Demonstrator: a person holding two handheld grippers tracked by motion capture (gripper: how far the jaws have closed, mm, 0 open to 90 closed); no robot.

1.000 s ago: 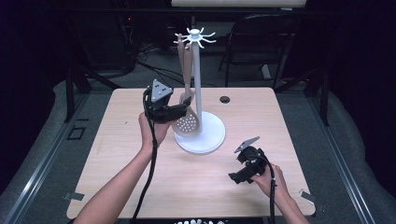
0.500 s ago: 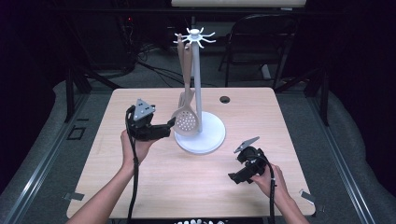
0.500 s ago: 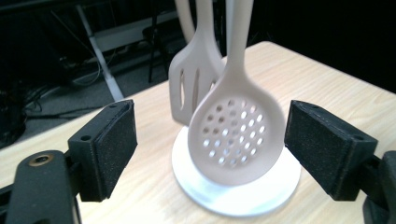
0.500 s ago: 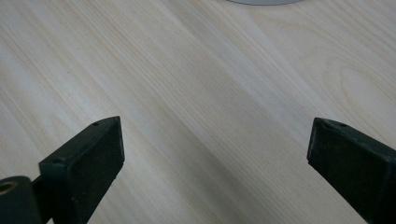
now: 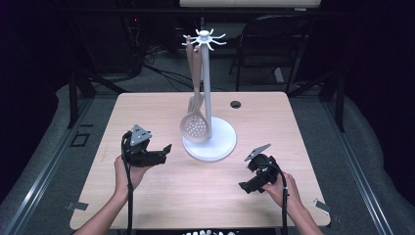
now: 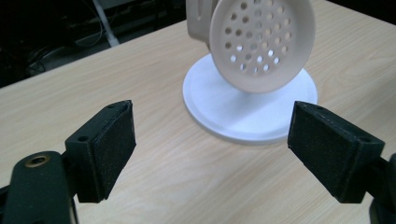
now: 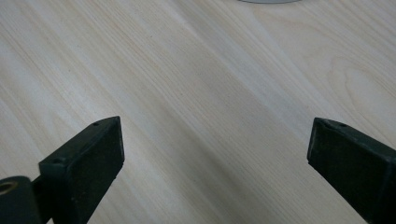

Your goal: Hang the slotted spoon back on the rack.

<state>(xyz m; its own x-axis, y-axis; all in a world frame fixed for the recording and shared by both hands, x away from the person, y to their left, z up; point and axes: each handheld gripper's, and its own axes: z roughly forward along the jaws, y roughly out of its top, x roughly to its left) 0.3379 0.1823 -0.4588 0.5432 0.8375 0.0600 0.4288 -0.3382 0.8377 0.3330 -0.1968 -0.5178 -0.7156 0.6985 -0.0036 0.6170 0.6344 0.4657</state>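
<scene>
We look down on a pale wooden table (image 5: 205,196) with a small black round cap (image 5: 236,104) set near its far edge, right of the middle. Beyond the far right corner stands a dark chair (image 5: 274,44). Cables (image 5: 161,73) trail over the grey floor (image 5: 44,161) behind the far edge.

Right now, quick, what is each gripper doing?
Left gripper: open, holding nothing, its jaws just opened wider, pointing at the skimmer.
Right gripper: open, holding nothing, over the table.
</scene>
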